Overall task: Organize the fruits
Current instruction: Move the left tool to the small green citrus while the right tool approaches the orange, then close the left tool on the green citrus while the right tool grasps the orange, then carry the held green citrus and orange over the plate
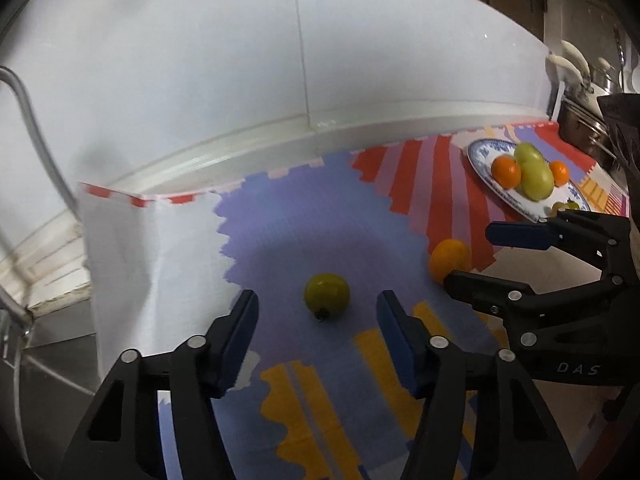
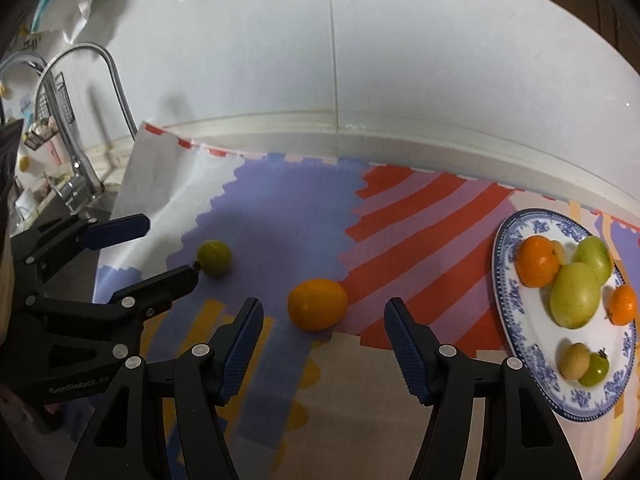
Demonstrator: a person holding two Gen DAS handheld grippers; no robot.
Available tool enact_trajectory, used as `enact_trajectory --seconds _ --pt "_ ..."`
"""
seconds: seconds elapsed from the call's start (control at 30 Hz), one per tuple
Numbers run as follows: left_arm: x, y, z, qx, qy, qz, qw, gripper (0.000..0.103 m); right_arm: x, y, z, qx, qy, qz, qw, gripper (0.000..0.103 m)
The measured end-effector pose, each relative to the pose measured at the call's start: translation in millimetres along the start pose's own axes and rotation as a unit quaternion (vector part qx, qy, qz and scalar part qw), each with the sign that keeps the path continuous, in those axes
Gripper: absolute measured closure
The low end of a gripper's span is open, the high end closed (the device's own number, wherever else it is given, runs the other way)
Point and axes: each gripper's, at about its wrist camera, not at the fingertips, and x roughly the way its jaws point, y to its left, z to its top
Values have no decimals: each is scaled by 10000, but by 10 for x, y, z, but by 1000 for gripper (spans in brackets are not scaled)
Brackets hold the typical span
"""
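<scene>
A small green fruit (image 1: 327, 295) lies on the patterned mat, just ahead of my open left gripper (image 1: 316, 308) and between its fingertips' line. It also shows in the right wrist view (image 2: 215, 258), where the left gripper (image 2: 170, 250) stands open around it. An orange (image 2: 317, 304) lies just ahead of my open right gripper (image 2: 323, 312); it shows in the left wrist view (image 1: 450, 259) beside the right gripper (image 1: 468, 256). A blue-and-white plate (image 2: 516, 322) at the right holds several green and orange fruits; it also shows in the left wrist view (image 1: 486, 152).
A white tiled wall (image 2: 360, 60) and raised ledge (image 2: 400, 132) run behind the mat. A sink with a curved faucet (image 2: 92, 120) lies at the left. Pots and utensils (image 1: 588, 80) stand past the plate at the far right.
</scene>
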Motion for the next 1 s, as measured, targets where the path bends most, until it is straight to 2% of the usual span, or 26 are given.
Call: enact_trajectory --seconds 0.27,0.37,0.43,0.5,0.8,1.0 --pt "206 -18 19 -22 156 -193 9997 58 130 -39 -29 53 125 81 9999 52" --pt "234 -24 43 -64 186 -275 9994 67 140 -41 -32 49 144 153 9998 55" --pt "252 -29 60 -65 193 -293 9994 74 143 -31 -33 46 140 223 9996 62" --pt "259 -33 69 -74 198 -305 9993 74 150 -19 -27 24 149 242 9996 65" --pt "139 -76 55 -158 154 -284 9994 75 69 -40 -1 52 79 189 9998 66" --pt "-58 -92 89 -291 20 -248 9993 75 -137 -22 36 39 -105 214 9997 66"
